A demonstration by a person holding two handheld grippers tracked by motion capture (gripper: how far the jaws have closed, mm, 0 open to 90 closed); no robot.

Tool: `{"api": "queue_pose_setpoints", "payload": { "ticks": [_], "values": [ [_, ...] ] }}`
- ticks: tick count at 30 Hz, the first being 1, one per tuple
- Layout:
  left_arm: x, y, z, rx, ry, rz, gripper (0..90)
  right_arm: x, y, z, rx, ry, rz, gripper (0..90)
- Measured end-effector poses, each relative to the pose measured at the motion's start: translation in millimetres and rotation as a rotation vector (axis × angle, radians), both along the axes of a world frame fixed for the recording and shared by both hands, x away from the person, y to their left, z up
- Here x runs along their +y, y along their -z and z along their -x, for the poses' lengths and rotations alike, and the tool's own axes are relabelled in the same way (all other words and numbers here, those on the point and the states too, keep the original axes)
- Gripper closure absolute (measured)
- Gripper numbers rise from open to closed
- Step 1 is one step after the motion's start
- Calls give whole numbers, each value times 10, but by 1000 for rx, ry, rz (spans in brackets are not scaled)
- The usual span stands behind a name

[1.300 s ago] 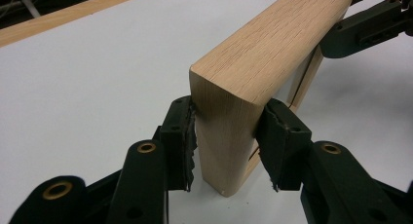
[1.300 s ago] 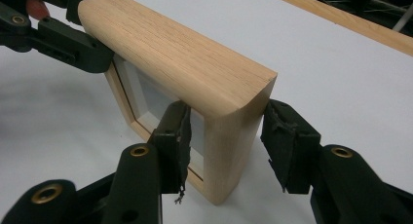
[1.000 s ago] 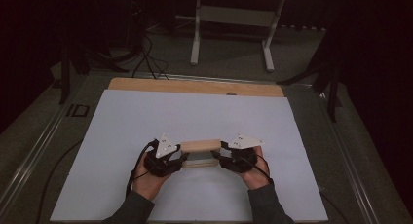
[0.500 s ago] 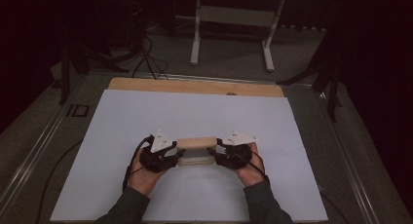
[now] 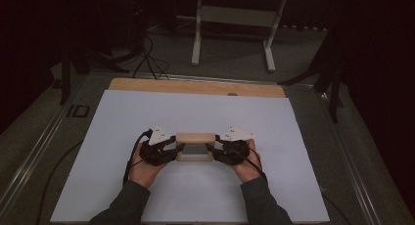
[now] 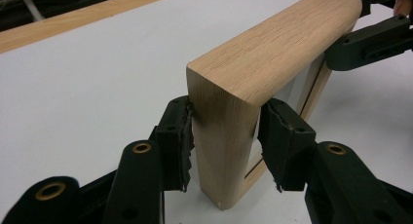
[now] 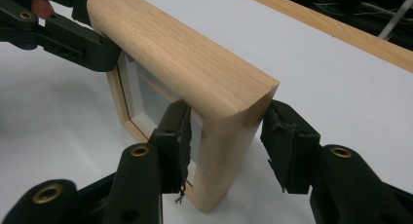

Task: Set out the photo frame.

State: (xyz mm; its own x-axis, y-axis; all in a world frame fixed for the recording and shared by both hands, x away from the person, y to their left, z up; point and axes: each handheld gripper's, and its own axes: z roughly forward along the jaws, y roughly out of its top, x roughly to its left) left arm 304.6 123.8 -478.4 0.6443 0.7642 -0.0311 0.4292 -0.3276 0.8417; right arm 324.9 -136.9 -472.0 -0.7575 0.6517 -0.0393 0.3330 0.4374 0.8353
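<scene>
White table [image 5: 147,112] wide under everything. Wooden frame [image 5: 195,146] stands upright on it, near front middle, between both hands. Left gripper [image 6: 223,131] straddles frame's left end, jaws just been opening, pads barely off wood, released. Right gripper [image 7: 226,134] straddles right end; left pad touches, right pad apart, released.

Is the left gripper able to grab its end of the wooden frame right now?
Probably yes. The wooden frame stands upright on the white table, its near end already between the left gripper's jaws, which have just opened a little. Nothing blocks it; the right gripper brackets the other end.
</scene>
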Motion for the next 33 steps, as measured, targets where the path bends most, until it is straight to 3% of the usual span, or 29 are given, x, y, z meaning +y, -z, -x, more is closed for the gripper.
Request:
{"api": "queue_pose_setpoints", "payload": {
  "ticks": [9,26,27,28,29,33],
  "values": [
    [28,-38,-119,-20,-6,7,558,36,-40,-110,-9,11,-2,540],
    [45,-21,-313,-13,-49,31,561,95,-48,-300,-4,37,8,542],
    [46,-20,-316,-17,-61,27,565,94,-44,-307,-3,38,8,544],
    [49,-19,-319,-26,-91,6,637,94,-39,-313,-3,42,9,563],
    [65,-19,-334,-21,-95,21,675,88,-36,-319,1,42,0,577],
    [88,-6,-350,-21,-78,28,662,100,-44,-334,-9,33,-4,575]
  ]
}}
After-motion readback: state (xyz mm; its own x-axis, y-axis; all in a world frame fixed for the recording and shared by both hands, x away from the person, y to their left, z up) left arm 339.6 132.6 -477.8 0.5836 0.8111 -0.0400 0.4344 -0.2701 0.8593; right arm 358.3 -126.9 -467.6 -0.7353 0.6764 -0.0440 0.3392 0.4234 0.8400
